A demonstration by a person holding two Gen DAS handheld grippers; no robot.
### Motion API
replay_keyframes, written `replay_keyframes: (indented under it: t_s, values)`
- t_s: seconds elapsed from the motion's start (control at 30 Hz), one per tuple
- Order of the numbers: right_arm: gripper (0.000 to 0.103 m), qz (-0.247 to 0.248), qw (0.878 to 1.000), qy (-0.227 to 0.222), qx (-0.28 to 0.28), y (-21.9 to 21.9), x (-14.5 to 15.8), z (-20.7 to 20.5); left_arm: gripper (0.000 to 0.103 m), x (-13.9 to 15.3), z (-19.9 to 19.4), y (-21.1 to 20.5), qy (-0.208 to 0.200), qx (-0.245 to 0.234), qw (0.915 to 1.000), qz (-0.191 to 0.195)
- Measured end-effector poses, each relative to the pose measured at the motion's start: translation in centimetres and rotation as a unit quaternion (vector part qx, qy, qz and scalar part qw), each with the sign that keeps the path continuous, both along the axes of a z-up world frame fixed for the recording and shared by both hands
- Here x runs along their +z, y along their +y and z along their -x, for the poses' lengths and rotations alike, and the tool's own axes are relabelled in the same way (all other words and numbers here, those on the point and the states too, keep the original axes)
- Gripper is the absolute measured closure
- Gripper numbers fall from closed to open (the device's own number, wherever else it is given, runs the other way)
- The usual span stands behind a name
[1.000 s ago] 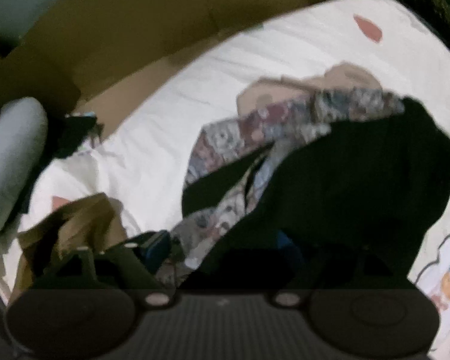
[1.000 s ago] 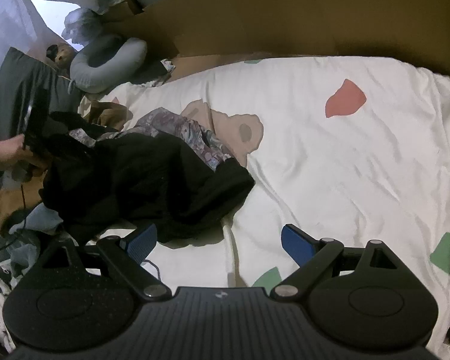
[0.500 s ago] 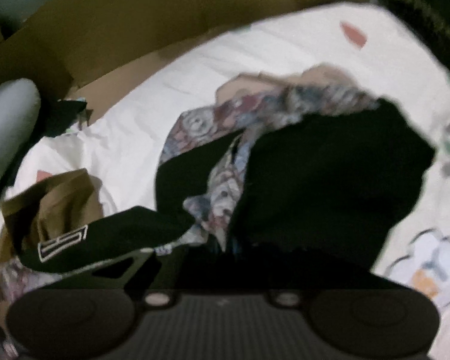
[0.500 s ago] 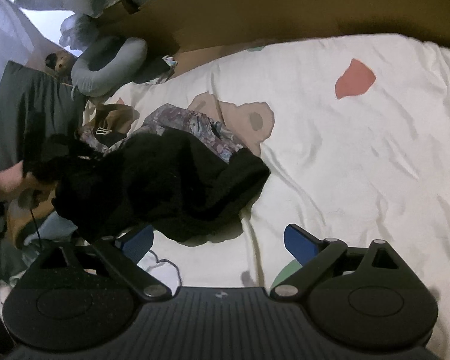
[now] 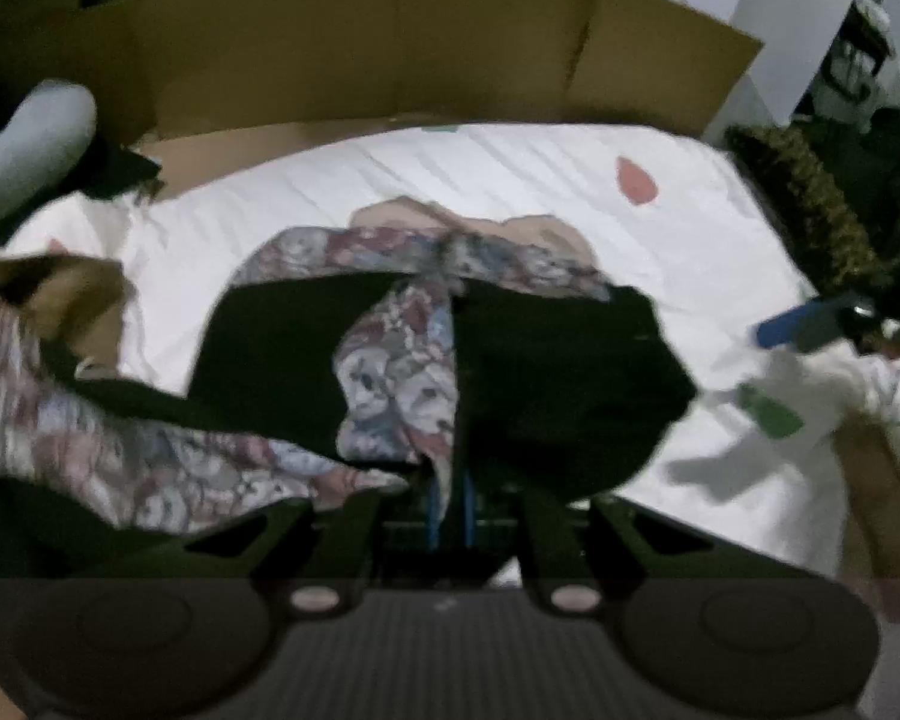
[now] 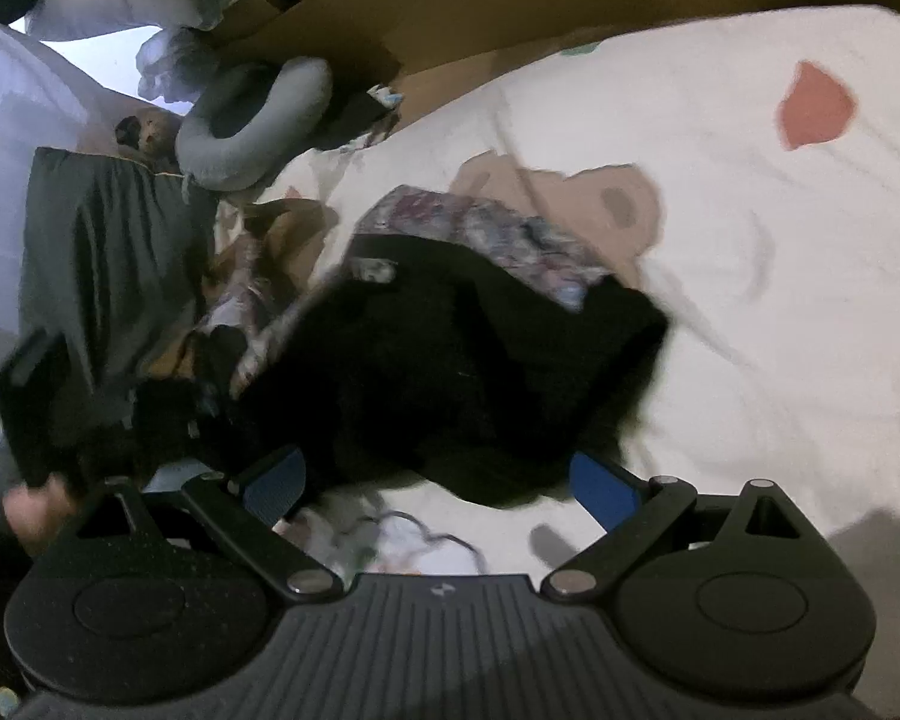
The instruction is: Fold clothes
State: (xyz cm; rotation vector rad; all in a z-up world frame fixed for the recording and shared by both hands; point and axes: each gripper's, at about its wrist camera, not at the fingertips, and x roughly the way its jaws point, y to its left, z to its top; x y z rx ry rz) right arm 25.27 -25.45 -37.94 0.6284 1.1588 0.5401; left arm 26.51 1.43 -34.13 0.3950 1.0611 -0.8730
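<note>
My left tongs (image 5: 448, 504) are pressed together on the near edge of the black garment (image 5: 546, 372) with the patterned lining, which spreads away from them toward the head of the bed (image 5: 510, 174). My right tongs (image 6: 438, 480) are spread with nothing between them, the same dark heap (image 6: 450, 372) just ahead and slightly left — its free corner toward the bed's right side is nearer this hand.

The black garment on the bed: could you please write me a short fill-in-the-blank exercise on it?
1. The left gripper is ____ on the black garment.
2. The right gripper is ____.
3. The patterned cloth shows inside the garment, which lies on a ____ bedsheet.

Missing: shut; open; white
</note>
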Motion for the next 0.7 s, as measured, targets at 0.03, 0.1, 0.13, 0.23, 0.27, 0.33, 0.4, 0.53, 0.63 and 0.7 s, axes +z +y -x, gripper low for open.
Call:
replay_keyframes:
  t_s: [0.03,0.1,0.13,0.23,0.27,0.33,0.4,0.53,0.63,0.7]
  values:
    - [0.005,-0.01,1.0,0.004,0.0,0.6,0.0,-0.3,0.095,0.0,0.5,0.1,0.004,0.005,1.0,0.007]
    - [0.006,-0.027,1.0,0.013,-0.001,1.8,-0.2,-0.9,0.095,-0.1,1.5,0.1,0.009,0.008,0.9998,0.015]
    - [0.009,-0.034,0.999,0.017,-0.002,2.4,-0.3,-1.1,0.095,-0.1,1.9,0.1,0.012,0.013,0.9996,0.022]
    - [0.023,-0.039,0.999,0.021,-0.006,3.7,-0.4,-1.3,0.095,0.0,2.9,0.2,0.022,0.027,0.9985,0.043]
    - [0.024,-0.039,0.999,0.02,-0.007,4.0,-0.5,-1.2,0.095,0.0,3.1,0.1,0.026,0.032,0.9979,0.05]
    - [0.027,-0.047,0.999,0.02,-0.006,4.3,-0.7,-1.0,0.095,0.0,3.6,-0.3,0.032,0.038,0.9968,0.063]
    - [0.032,-0.069,0.997,0.036,-0.009,4.3,-1.3,-0.8,0.095,-0.1,4.1,-0.8,0.037,0.041,0.9957,0.074]
    - [0.046,-0.078,0.996,0.048,-0.014,4.3,-1.8,-0.5,0.095,-0.5,5.6,-1.8,0.048,0.032,0.9941,0.092]
    - [0.05,-0.085,0.995,0.055,-0.018,4.1,-2.2,-0.4,0.095,-0.8,6.6,-2.4,0.058,0.024,0.9927,0.103]
    - [0.051,-0.09,0.994,0.061,-0.021,3.9,-2.6,-0.3,0.095,-1.0,7.0,-2.7,0.072,0.022,0.9908,0.112]
